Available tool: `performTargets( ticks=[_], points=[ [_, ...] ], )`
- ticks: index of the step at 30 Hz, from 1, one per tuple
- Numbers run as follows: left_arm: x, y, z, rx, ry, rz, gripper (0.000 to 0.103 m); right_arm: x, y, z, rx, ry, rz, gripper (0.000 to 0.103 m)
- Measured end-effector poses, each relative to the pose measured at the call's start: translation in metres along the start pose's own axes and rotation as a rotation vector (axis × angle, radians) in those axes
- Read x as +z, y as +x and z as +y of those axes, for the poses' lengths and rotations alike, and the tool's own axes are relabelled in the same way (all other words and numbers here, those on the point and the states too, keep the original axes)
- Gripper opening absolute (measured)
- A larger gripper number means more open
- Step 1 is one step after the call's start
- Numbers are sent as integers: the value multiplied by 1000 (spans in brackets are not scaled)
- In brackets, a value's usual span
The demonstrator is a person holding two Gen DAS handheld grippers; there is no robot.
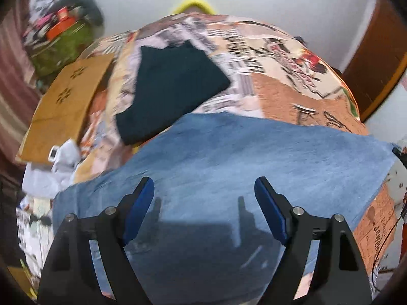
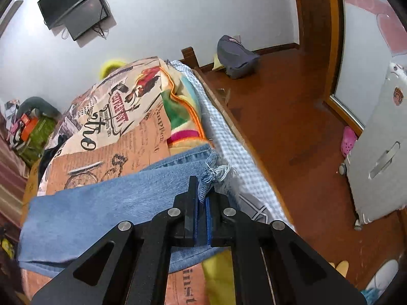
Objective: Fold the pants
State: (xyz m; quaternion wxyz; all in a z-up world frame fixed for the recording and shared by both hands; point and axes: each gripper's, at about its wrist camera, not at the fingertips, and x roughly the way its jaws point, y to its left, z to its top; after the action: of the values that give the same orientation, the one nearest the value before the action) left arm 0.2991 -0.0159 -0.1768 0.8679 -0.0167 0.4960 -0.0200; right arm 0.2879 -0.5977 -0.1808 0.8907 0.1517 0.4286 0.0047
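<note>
Light blue jeans (image 1: pixel 229 157) lie spread across the printed bedspread (image 1: pixel 279 94). My left gripper (image 1: pixel 204 190) hovers over the denim with its blue pads wide apart and nothing between them; its shadow falls on the cloth. In the right wrist view the jeans (image 2: pixel 101 203) stretch to the left, ending in a frayed leg hem (image 2: pixel 216 172) near the bed's right edge. My right gripper (image 2: pixel 202 198) is shut on the denim just beside that frayed hem, the cloth pinched between its blue pads.
A folded dark garment (image 1: pixel 173 89) rests on the bed beyond the jeans. A cardboard sheet (image 1: pixel 66 106) and cluttered items lie at the left. On the right, the bed edge (image 2: pixel 229 137) drops to a wooden floor with a white suitcase (image 2: pixel 376 157) and a grey bag (image 2: pixel 236 56).
</note>
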Motion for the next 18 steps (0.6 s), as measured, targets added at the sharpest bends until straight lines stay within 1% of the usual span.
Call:
performTargets(
  ticks=[2, 4, 5, 6, 7, 8, 9, 10, 11, 12, 13, 14, 17, 18],
  points=[
    [1, 8, -15, 1, 43, 9, 82, -6, 15, -4, -13, -1, 55, 4],
    [0, 18, -29, -4, 81, 26, 82, -17, 29, -9, -51, -14, 111, 4],
    [-2, 25, -35, -7, 97, 43, 82, -21, 33, -11, -73, -13, 132, 8],
    [-5, 32, -40, -13, 111, 60, 82, -25, 35, -14, -120, -9, 139, 13],
    [-6, 36, -43, -17, 117, 72, 82, -28, 31, -17, -190, -1, 129, 21],
    [-9, 41, -47, -22, 124, 89, 82, -30, 23, -20, -222, 8, 115, 23],
    [-11, 46, -52, -29, 131, 107, 83, -32, 13, -22, -211, 24, 98, 23],
    [-13, 49, -55, -20, 137, 107, 88, -33, 4, -25, -172, 46, 85, 25],
    [-14, 49, -60, -1, 147, 92, 90, -35, -7, -28, -114, 82, 74, 33],
    [-14, 50, -64, 5, 154, 88, 90, -37, -17, -29, -63, 115, 68, 39],
    [-13, 51, -67, 4, 162, 89, 91, -39, -26, -27, -6, 141, 63, 49],
    [-12, 53, -73, 4, 171, 89, 91, -41, -32, -24, 45, 155, 65, 52],
    [-10, 57, -86, -9, 186, 99, 92, -47, -42, -9, 160, 169, 95, 52],
    [-9, 58, -91, -14, 188, 104, 92, -50, -39, -1, 184, 168, 105, 53]
  ],
)
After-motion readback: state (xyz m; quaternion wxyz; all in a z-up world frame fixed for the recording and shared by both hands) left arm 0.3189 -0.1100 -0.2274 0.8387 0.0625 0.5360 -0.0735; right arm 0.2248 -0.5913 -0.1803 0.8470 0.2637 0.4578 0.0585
